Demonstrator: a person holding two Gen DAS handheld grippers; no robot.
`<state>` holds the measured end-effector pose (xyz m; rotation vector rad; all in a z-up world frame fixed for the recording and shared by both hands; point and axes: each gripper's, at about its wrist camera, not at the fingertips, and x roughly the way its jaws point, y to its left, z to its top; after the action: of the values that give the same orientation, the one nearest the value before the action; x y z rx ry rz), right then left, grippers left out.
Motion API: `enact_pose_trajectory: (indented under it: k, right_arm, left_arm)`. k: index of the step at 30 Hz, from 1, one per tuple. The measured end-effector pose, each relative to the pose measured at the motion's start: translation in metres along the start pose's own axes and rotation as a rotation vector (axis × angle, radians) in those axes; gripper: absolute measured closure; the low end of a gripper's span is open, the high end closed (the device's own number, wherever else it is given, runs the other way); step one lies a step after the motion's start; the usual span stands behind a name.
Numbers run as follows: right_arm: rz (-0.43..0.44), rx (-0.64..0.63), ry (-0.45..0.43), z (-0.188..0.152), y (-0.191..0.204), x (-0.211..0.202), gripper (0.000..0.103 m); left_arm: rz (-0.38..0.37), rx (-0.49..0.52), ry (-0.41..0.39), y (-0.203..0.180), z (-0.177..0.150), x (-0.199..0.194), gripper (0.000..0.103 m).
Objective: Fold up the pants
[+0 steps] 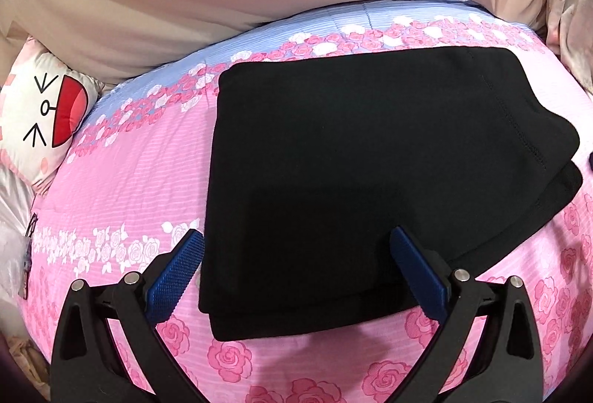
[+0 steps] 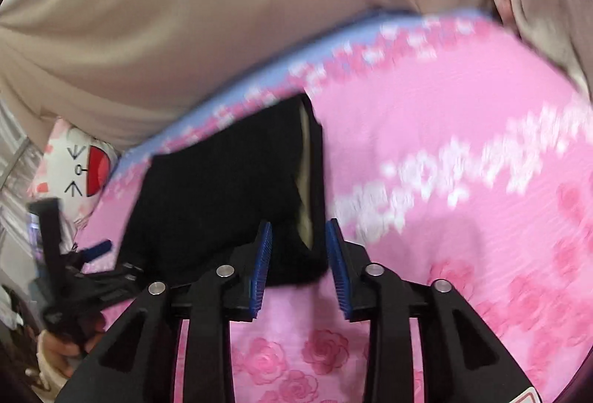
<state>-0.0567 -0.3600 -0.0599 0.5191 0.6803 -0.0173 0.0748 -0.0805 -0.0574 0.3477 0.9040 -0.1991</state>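
Black pants lie folded on the bed; left hand-held gripper and right hand-held gripper both released, straddling the near edge; final fold or smoothing judged next.

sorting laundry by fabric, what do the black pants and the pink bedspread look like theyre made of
The black pants: matte, soft knit, probably cotton jersey or fleece; visible stitched hem, thick rounded folds, no sheen. The pink bedspread: thin woven printed fabric, likely cotton or polyester; fine ribbed stripes, rose print, slight puckering.

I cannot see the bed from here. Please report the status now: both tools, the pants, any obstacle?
Left tool open, empty, over folded black fabric pants. Right tool open at the pants' near corner. Pants lie folded on pink rose-print bedsheet. No obstacle seen.
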Motion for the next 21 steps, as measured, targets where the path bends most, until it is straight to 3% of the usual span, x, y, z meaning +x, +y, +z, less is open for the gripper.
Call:
enact_pose_trajectory:
  k: [1,5,6,9,12,15,17,18,21]
  right_arm:
    - [0.026,0.004,-0.003,0.003,0.001,0.000,0.050]
    - [0.023,0.003,0.058,0.003,0.004,0.027,0.047]
    - [0.017,-0.001,0.077,0.002,0.005,0.036,0.049]
    - [-0.039,-0.044,0.071,0.004,0.014,0.051,0.075]
    - [0.005,-0.073,0.011,0.012,0.028,0.030,0.079]
    - [0.105,-0.077,-0.049,0.017,0.041,-0.011,0.085]
    - [0.132,-0.084,-0.047,0.013,0.043,-0.024,0.089]
    - [0.105,-0.091,-0.026,0.007,0.039,-0.020,0.089]
    - [-0.113,-0.068,0.134,-0.022,0.001,0.029,0.089]
  left_arm:
    - [-0.003,-0.003,0.003,0.001,0.001,0.001,0.005]
    - [-0.014,-0.016,0.009,0.003,-0.001,0.001,0.005]
    - [-0.012,-0.013,0.008,0.003,-0.001,0.000,0.005]
    - [-0.007,-0.007,0.004,0.003,-0.002,-0.003,0.005]
    - [-0.009,-0.017,0.004,0.008,-0.002,-0.004,0.005]
    - [-0.003,-0.034,0.000,0.017,-0.002,-0.008,0.005]
    - [-0.004,-0.048,-0.003,0.026,-0.003,-0.010,0.005]
    - [-0.004,-0.050,-0.002,0.028,-0.004,-0.009,0.005]
    - [-0.003,-0.056,0.032,0.034,-0.010,0.001,0.005]
